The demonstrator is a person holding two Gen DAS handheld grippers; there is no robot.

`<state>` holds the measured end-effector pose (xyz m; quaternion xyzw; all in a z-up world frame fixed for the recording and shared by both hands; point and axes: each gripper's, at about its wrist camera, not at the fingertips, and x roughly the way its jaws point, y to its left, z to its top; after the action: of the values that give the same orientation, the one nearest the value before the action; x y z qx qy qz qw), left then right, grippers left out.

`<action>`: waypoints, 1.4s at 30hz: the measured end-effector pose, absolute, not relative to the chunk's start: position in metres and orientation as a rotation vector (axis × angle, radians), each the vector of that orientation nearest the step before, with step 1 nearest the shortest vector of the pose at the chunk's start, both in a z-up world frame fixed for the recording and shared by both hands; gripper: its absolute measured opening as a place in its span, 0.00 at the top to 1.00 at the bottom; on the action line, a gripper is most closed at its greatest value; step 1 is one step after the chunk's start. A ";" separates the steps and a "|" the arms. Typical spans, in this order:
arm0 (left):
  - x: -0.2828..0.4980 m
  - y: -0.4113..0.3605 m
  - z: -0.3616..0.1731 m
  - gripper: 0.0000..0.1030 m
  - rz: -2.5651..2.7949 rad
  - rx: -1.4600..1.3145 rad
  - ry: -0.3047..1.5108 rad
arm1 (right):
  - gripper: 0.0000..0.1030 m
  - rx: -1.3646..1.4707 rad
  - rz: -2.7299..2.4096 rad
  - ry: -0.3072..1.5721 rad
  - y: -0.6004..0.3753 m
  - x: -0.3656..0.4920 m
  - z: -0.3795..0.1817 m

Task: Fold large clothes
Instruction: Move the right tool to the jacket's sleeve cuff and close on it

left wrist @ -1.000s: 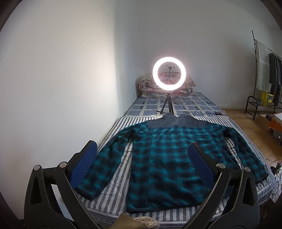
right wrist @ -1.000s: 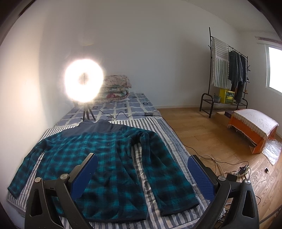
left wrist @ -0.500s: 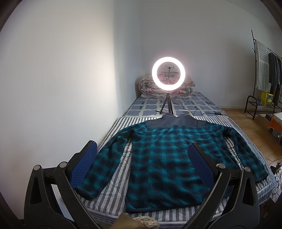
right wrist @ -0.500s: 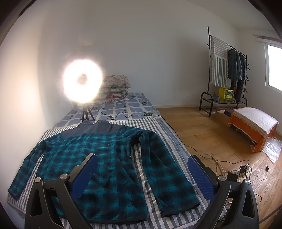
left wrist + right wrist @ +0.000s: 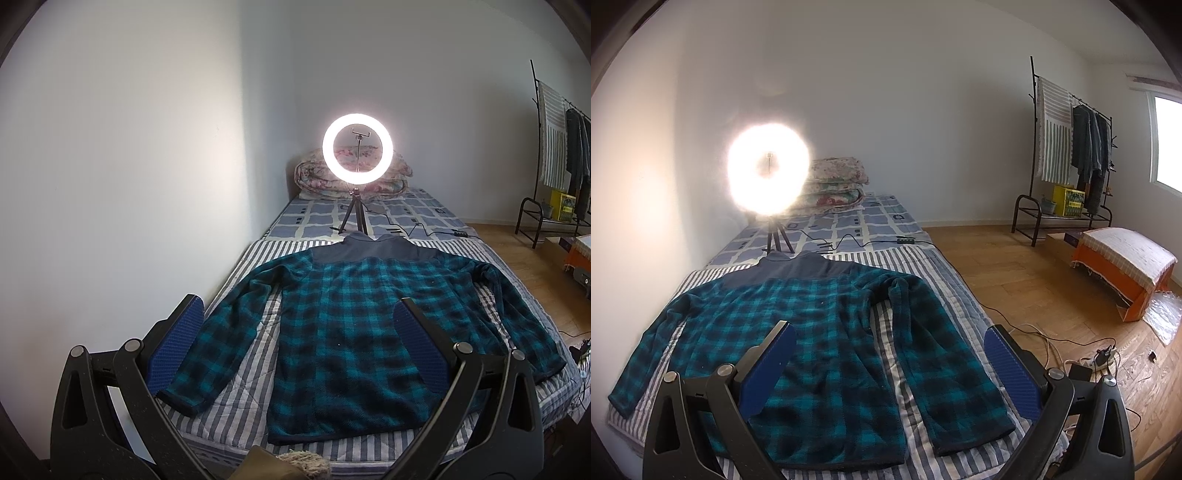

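Almost no change since a moment ago: same spots for both claws, only a tiny drift in the right wrist view, same flat teal plaid fleece jacket [image 5: 354, 332]

Left claw [image 5: 299, 347] spread wide, blue pads [image 5: 177, 347] far apart, nothing held, nothing touched. Up in the air near the foot of the bed [image 5: 258, 373]. Jacket ahead of and below this claw, back side up, sleeves stretched out to both sides, grey yoke and collar at the far end. One sleeve cuff seen just past the left pad, jacket body between the two pads

Right claw [image 5: 890, 369] also spread wide, blue pads [image 5: 1012, 373] far apart, nothing held, nothing touched. Jacket [image 5: 798, 339] ahead and to the left of this claw, one sleeve running down between the pads toward the bed's near edge

Beyond the jacket, far ahead of both claws, a glowing ring light [image 5: 356, 149] on a small tripod, with a folded flowery quilt [image 5: 838, 184] behind it. Off to the right, wooden floor [image 5: 1015, 280] with cables, a clothes rack [image 5: 1067, 155] and an orange stool [image 5: 1123, 266]
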<state>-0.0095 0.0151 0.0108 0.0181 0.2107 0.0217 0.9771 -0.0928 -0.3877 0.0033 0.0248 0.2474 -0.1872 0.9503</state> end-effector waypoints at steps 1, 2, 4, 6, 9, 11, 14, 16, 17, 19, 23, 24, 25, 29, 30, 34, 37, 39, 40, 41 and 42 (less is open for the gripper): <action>-0.008 0.016 0.010 0.00 0.046 0.036 0.426 | 0.00 0.049 -0.378 0.504 -0.387 -0.092 0.003; -0.008 0.017 0.009 0.00 0.047 0.036 0.426 | 0.00 0.049 -0.376 0.505 -0.386 -0.091 0.002; -0.007 0.019 0.008 0.00 0.053 0.035 0.430 | 0.00 0.046 -0.369 0.507 -0.383 -0.089 0.001; -0.007 0.021 0.006 0.00 0.060 0.035 0.433 | 0.00 0.043 -0.362 0.505 -0.379 -0.088 0.001; -0.005 0.027 0.002 0.00 0.074 0.035 0.439 | 0.00 0.034 -0.344 0.506 -0.372 -0.083 0.002; -0.004 0.031 0.000 0.00 0.089 0.039 0.445 | 0.00 0.028 -0.333 0.508 -0.367 -0.079 0.001; -0.005 0.039 -0.004 0.00 0.108 0.041 0.451 | 0.00 0.017 -0.300 0.518 -0.354 -0.070 0.000; -0.004 0.047 -0.007 0.00 0.126 0.042 0.458 | 0.00 0.007 -0.276 0.523 -0.345 -0.064 -0.001; -0.004 0.050 -0.008 0.00 0.132 0.043 0.461 | 0.00 0.001 -0.267 0.525 -0.341 -0.062 -0.001; -0.003 0.060 -0.013 0.00 0.148 0.042 0.471 | 0.00 -0.017 -0.235 0.533 -0.329 -0.053 -0.002; -0.004 0.085 -0.027 0.00 0.189 0.025 0.502 | 0.00 -0.063 -0.163 0.555 -0.300 -0.034 -0.006; -0.005 0.092 -0.030 0.00 0.196 0.015 0.513 | 0.00 -0.085 -0.138 0.563 -0.289 -0.026 -0.008; -0.005 0.099 -0.035 0.00 0.190 0.003 0.529 | 0.00 -0.096 -0.127 0.567 -0.283 -0.023 -0.009; -0.010 0.124 -0.054 0.00 0.216 0.007 0.562 | 0.00 -0.150 -0.030 0.581 -0.246 0.006 -0.021; -0.012 0.128 -0.057 0.00 0.217 0.004 0.564 | 0.00 -0.154 -0.008 0.577 -0.238 0.011 -0.022; -0.021 0.149 -0.075 0.06 0.225 -0.030 0.577 | 0.00 -0.139 0.121 0.585 -0.202 0.034 -0.037; -0.022 0.157 -0.088 0.13 0.224 -0.036 0.614 | 0.01 -0.116 0.237 0.650 -0.166 0.057 -0.054; -0.023 0.161 -0.096 0.16 0.191 -0.068 0.642 | 0.07 -0.099 0.312 0.706 -0.141 0.071 -0.068; -0.024 0.163 -0.100 0.20 0.181 -0.082 0.658 | 0.10 -0.087 0.348 0.738 -0.132 0.077 -0.076; -0.023 0.165 -0.105 0.24 0.175 -0.092 0.676 | 0.16 -0.077 0.373 0.767 -0.125 0.082 -0.082; -0.023 0.167 -0.108 0.31 0.173 -0.097 0.687 | 0.20 -0.053 0.417 0.826 -0.110 0.093 -0.096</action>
<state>-0.0233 0.1667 -0.1084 -0.0472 0.3363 0.0846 0.9368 0.0935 -0.1103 -0.0956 -0.0257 0.3985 0.2013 0.8944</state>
